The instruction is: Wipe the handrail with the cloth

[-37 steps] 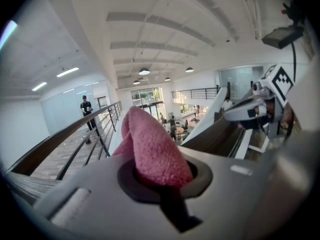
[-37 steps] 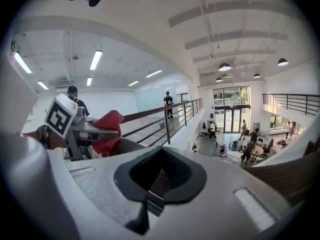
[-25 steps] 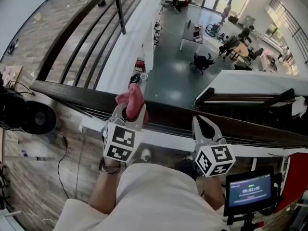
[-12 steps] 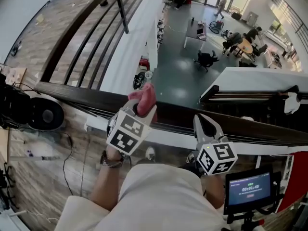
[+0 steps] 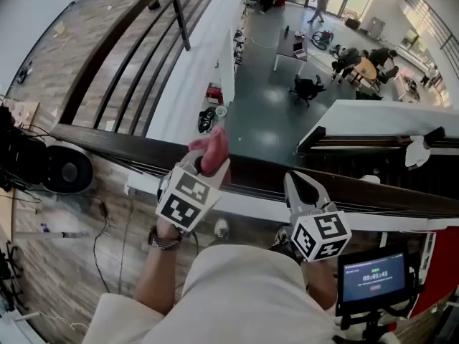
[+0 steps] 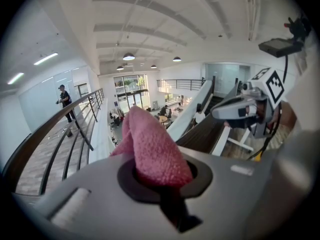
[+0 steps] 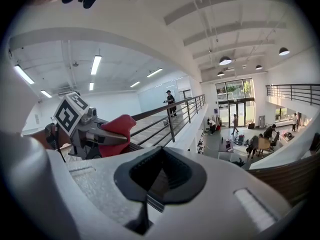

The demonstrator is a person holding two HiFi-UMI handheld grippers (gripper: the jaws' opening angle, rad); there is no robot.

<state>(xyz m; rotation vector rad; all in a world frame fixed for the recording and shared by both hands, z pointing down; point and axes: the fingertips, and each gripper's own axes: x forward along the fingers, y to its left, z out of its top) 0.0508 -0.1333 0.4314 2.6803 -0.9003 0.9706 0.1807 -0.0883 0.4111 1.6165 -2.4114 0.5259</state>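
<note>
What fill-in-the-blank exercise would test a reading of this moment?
The left gripper is shut on a ____ cloth.
The right gripper is shut and holds ____.
The handrail under both grippers is dark ____ in colour.
Missing words: pink; nothing; brown.

- cloth point(image 6: 150, 149): pink, soft and fuzzy.
- handrail point(image 5: 129, 146): dark wood, smooth, a bit shiny.
- left tool point(image 5: 205, 166) and right tool point(image 5: 298, 186): grey plastic, matt.
- floor point(image 5: 72, 264): wood boards.
</note>
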